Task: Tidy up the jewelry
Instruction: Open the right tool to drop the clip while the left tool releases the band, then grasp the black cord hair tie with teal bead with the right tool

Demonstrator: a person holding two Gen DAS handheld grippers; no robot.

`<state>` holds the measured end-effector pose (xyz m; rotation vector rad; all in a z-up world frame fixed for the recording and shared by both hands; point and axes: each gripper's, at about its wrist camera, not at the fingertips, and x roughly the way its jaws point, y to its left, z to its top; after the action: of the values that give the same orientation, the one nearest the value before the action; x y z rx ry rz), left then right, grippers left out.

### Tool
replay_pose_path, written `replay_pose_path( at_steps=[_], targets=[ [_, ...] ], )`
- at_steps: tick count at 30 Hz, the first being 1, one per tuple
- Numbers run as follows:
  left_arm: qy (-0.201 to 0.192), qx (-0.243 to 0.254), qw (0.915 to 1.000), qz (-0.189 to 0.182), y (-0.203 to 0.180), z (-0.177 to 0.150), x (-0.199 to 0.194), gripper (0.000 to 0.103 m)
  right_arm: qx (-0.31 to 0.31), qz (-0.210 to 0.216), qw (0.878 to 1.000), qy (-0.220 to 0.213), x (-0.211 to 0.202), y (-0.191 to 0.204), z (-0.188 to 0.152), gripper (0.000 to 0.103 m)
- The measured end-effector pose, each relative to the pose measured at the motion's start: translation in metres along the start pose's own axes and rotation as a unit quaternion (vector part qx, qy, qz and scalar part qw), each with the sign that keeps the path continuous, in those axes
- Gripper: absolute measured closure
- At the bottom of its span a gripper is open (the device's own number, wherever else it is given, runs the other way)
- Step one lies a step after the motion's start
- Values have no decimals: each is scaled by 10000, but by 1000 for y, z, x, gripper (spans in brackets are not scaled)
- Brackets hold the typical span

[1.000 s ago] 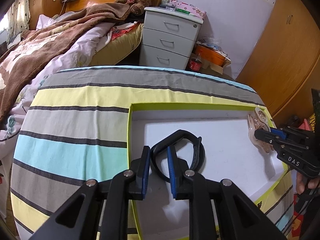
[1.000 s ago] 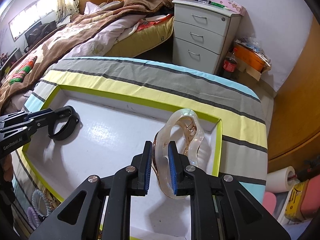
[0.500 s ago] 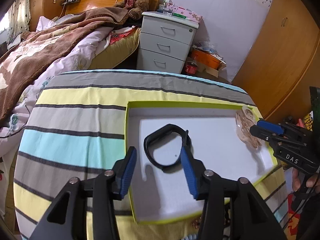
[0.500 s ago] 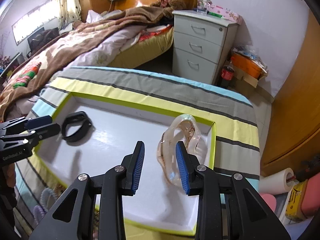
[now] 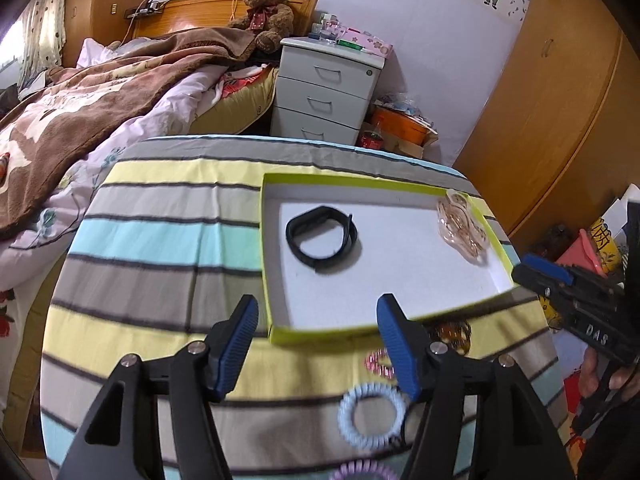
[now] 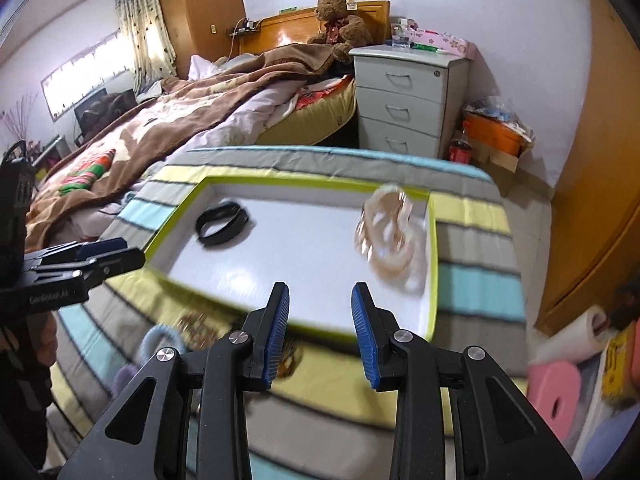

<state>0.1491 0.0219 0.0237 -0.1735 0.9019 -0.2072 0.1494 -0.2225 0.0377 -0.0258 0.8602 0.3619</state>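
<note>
Flanking tray (image 5: 276,336) near rim, both grippers wide, empty.

Teddy bear (image 5: 266,10) beside white nightstand (image 5: 328,90)

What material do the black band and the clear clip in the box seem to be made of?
Black band: probably rubber or silicone, judging by its matte, smooth, dull surface. Clear clip: likely transparent pinkish plastic or acrylic, since it looks glossy and see-through. Box: seemingly cardboard, with thin green walls.
</note>
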Motion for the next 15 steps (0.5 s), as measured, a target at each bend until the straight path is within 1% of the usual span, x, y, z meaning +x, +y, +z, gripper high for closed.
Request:
replay_pose_path(
  at_steps=[5, 9, 12, 15],
  targets=[
    [-9, -22, 10000, 25, 5, -23, -16, 34, -28, 231, 9997, 90, -10, 20, -27, 69],
    [48, -46, 9999, 107, 11, -43, -24, 34, -105, 452, 9987, 213, -8, 38, -42, 70],
    [88, -161, 9998, 61, 17, -56, -28, 34, -107, 515, 9980, 342, -2, 52, -54, 69],
    [167, -161, 9997, 80, 21, -68, -30, 33, -70, 537, 9977, 417, 4, 59, -61, 70]
  ],
)
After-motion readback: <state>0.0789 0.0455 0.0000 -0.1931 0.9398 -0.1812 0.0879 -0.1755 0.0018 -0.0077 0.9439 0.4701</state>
